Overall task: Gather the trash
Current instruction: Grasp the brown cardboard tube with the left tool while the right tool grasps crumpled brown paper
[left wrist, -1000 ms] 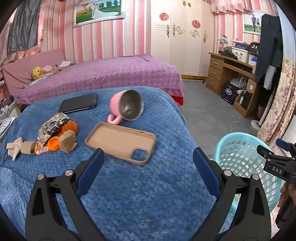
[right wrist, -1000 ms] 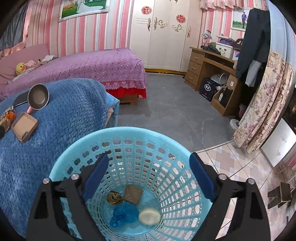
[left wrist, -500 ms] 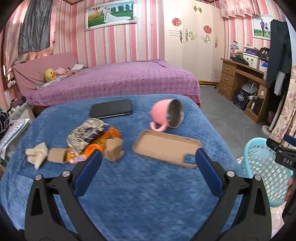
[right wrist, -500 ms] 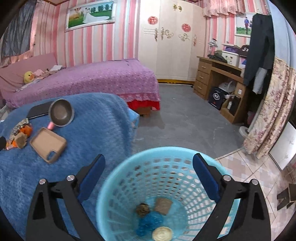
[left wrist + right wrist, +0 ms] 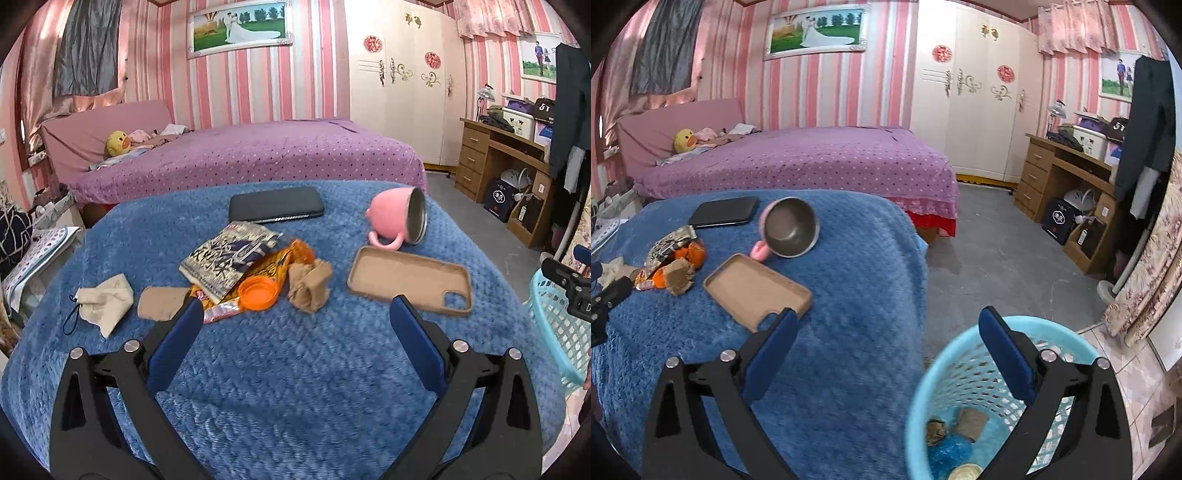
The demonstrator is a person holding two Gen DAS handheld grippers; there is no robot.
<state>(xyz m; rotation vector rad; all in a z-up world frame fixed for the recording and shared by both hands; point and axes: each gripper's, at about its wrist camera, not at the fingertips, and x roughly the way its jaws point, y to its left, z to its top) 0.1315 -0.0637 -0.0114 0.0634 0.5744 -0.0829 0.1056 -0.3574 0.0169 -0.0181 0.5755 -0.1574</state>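
My left gripper (image 5: 295, 325) fingers stand open and empty above the blue blanket (image 5: 295, 369). I judge the crumpled brown paper (image 5: 309, 286) light and soft: pinch its middle. My right gripper (image 5: 888, 332), just opened wider, holds nothing.

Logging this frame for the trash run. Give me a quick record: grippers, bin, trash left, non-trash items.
left gripper: open, empty, over the blue blanket
right gripper: open, empty, jaws just opening wider
bin: light blue basket on floor beside blanket; several scraps inside
trash left: snack wrappers, orange cap, crumpled brown paper
non-trash: pink mug on its side, phone case, black phone
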